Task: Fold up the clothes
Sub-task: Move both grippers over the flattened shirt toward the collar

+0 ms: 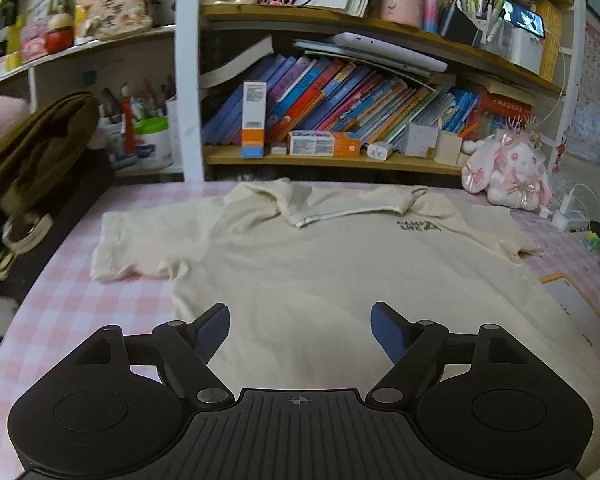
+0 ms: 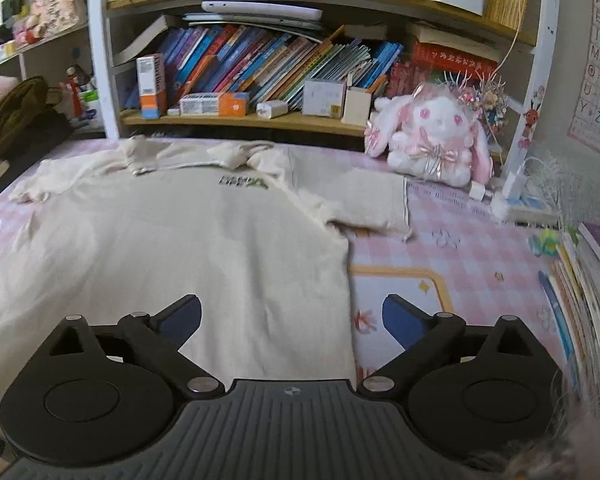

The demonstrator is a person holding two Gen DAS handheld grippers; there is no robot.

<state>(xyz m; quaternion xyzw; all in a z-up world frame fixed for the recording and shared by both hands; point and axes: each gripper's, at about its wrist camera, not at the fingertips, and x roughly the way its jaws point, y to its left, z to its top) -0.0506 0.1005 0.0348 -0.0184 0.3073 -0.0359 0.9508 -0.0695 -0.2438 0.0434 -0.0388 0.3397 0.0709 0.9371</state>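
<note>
Careful: both your grippers, left [image 1: 300,326] and right [image 2: 292,320], hang released over the shirt [image 1: 320,272]; pinch just one layer and the fold skews.

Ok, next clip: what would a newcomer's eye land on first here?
The cream short-sleeved polo shirt spread flat, front up, on the pink checked tablecloth, with the open left gripper and open right gripper above its lower part. Behind it sits a pink-and-white plush rabbit beside the crammed wooden bookshelf.
</note>
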